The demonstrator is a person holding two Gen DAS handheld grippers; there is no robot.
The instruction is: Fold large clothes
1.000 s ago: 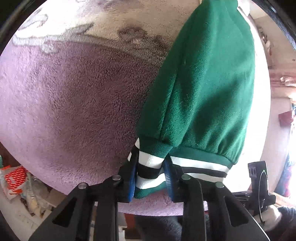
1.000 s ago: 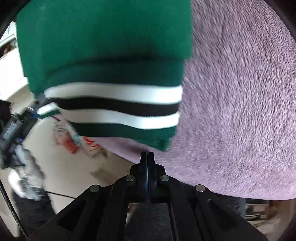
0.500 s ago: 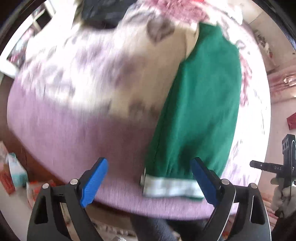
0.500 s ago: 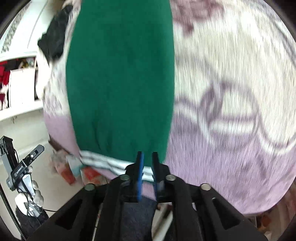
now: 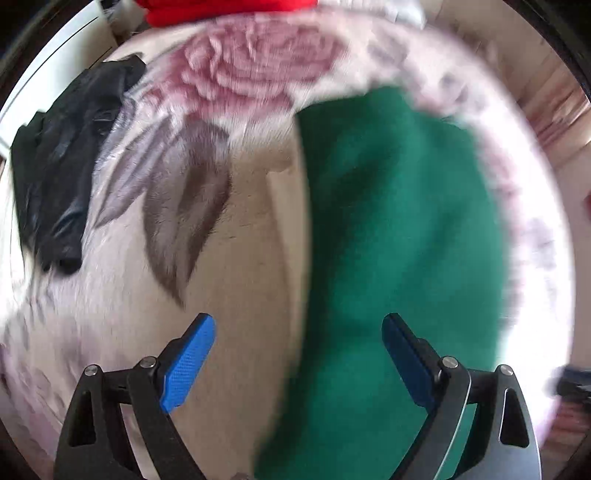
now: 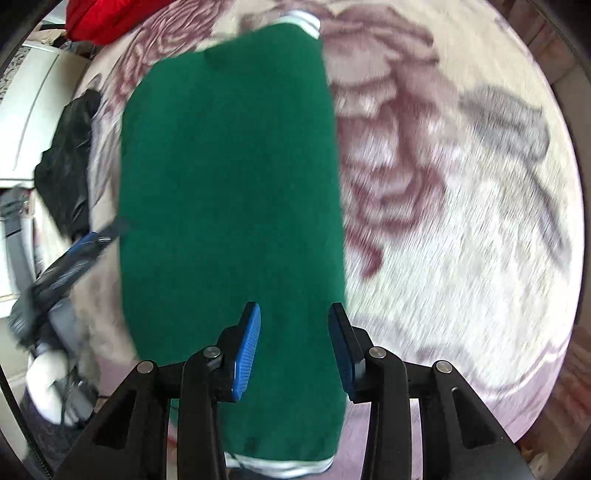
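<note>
A green fleece garment [image 6: 229, 206] with white-striped ribbing lies folded in a long strip on a floral blanket [image 6: 461, 192]. My right gripper [image 6: 293, 347] hangs above its near half, jaws opening, nothing pressed between the blue pads. In the left wrist view the same green garment [image 5: 399, 240] fills the right side. My left gripper [image 5: 297, 354] hovers over its left edge with jaws spread wide and nothing between them. The left gripper's body [image 6: 70, 266] shows blurred at the left of the right wrist view.
A black garment [image 5: 59, 177] lies crumpled on the blanket's left side. Something red [image 5: 221, 9] sits at the far end of the bed. White furniture [image 6: 33, 110] stands beyond the bed's left edge. Both views are motion-blurred.
Both grippers let go of the striped hem and rose away from the bed edge, over the garment. The left jaws spread wide; the right jaws went from shut to parting.
</note>
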